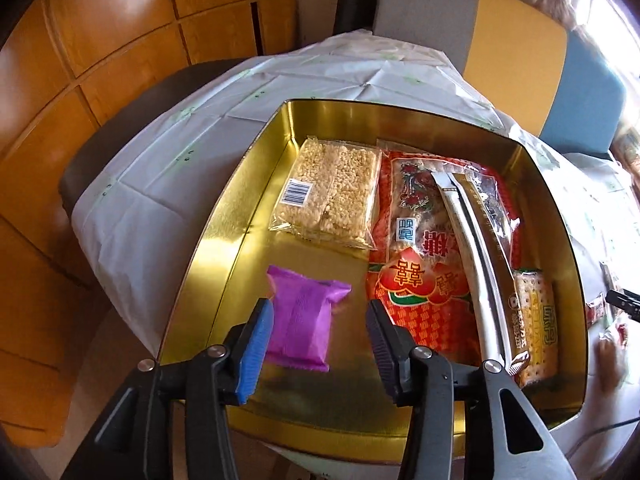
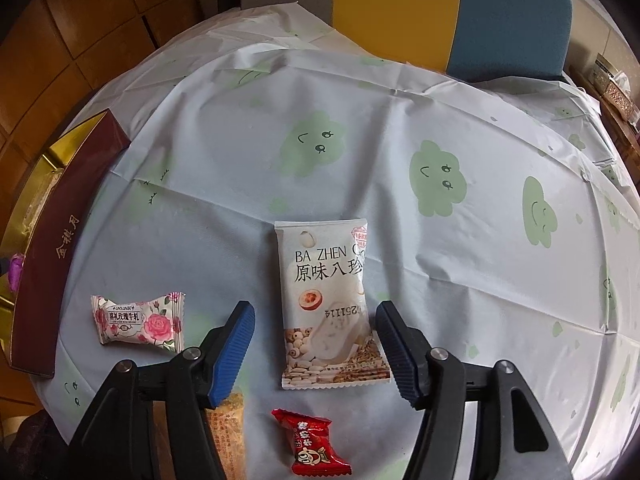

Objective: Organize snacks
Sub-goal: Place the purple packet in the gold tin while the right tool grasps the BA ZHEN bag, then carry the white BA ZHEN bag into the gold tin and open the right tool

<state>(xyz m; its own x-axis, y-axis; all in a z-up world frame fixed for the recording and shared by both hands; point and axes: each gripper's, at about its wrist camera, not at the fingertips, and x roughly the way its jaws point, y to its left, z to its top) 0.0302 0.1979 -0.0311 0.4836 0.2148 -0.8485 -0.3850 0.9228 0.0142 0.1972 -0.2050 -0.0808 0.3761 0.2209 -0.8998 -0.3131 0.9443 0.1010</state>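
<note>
Our left gripper (image 1: 320,344) is spread open over the purple packet (image 1: 304,320), low in the gold tin (image 1: 256,160). Our right gripper (image 2: 316,352) gapes around the white pouch (image 2: 332,304) on the counter (image 2: 480,280), mid-frame. Slick wrappers, so we could easily pinch a corner and lose it.

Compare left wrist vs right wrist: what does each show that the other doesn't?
Left wrist only: the gold tin's inside with the rice-crisp pack, red bag, silver pouch, cracker pack, and open left gripper.

Right wrist only: white pack, rose candy and red candy on the cloth, open right gripper.

Shared: tin, purple packet, tablecloth.
</note>
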